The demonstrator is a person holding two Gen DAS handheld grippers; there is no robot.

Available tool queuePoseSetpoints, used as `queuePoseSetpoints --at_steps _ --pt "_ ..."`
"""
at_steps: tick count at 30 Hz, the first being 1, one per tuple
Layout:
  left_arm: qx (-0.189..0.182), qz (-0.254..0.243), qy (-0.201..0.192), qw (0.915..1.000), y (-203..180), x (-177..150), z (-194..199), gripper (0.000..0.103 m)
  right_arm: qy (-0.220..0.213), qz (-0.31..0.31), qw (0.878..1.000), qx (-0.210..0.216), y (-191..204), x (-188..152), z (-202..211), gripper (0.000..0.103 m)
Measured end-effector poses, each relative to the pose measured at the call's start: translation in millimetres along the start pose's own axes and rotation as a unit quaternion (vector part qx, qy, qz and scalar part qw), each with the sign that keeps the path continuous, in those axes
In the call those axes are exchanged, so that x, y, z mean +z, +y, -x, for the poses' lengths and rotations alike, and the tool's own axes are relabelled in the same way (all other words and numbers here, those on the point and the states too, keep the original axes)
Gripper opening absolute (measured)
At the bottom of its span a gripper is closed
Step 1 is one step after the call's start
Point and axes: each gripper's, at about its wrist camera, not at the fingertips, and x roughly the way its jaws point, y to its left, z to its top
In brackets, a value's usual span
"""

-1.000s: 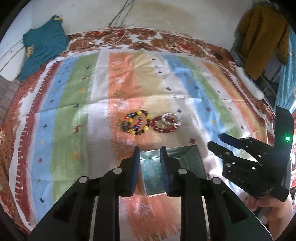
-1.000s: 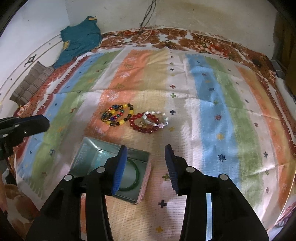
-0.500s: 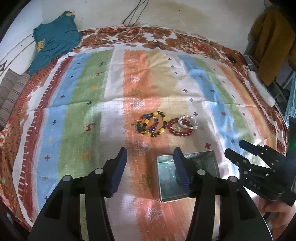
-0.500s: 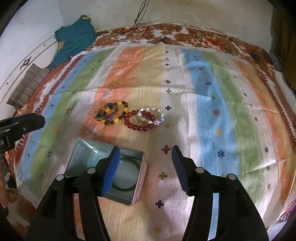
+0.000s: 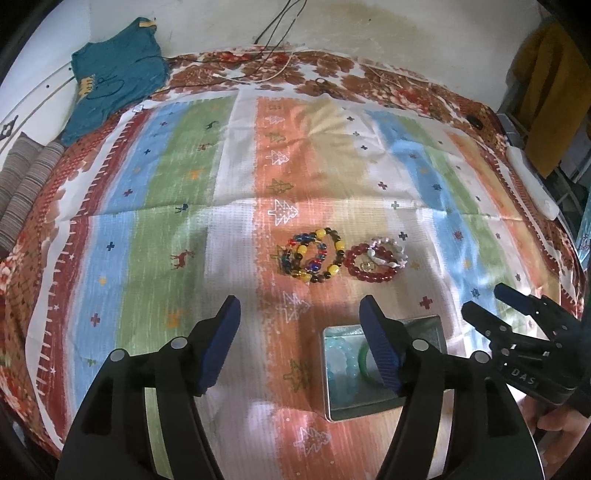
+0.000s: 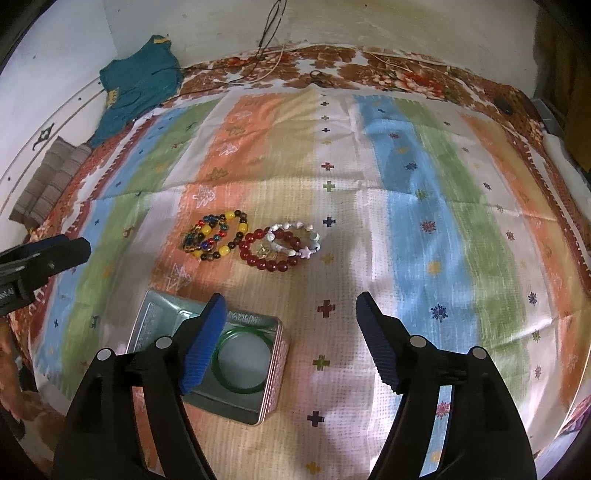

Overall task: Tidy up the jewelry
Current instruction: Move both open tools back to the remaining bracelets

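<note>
An open metal tin lies on the striped cloth. It holds a green bangle and pale blue beads. Beyond it lie multicoloured bead bracelets, a dark red bead bracelet and a white bead bracelet. My left gripper is open and empty, above the cloth just left of the tin. My right gripper is open and empty, above the tin's right side; it also shows in the left wrist view.
A striped cloth covers a bed with a floral sheet. A teal garment lies at the far left corner, cables run at the back wall, a folded striped cloth lies at the left, and a mustard garment hangs at the right.
My left gripper has opened wide and shifted left off the tin. My right gripper has also opened wider. The jewelry and tin have stayed in place.
</note>
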Motion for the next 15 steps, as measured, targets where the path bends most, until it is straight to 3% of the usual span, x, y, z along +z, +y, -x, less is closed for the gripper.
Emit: queuePoseSetpoints --at_steps 15 --pt "0.029 -0.016 0.016 0.9993 -1 15 -26 0.069 0.019 0.008 0.999 -0.026 -8 19 -30 0.077"
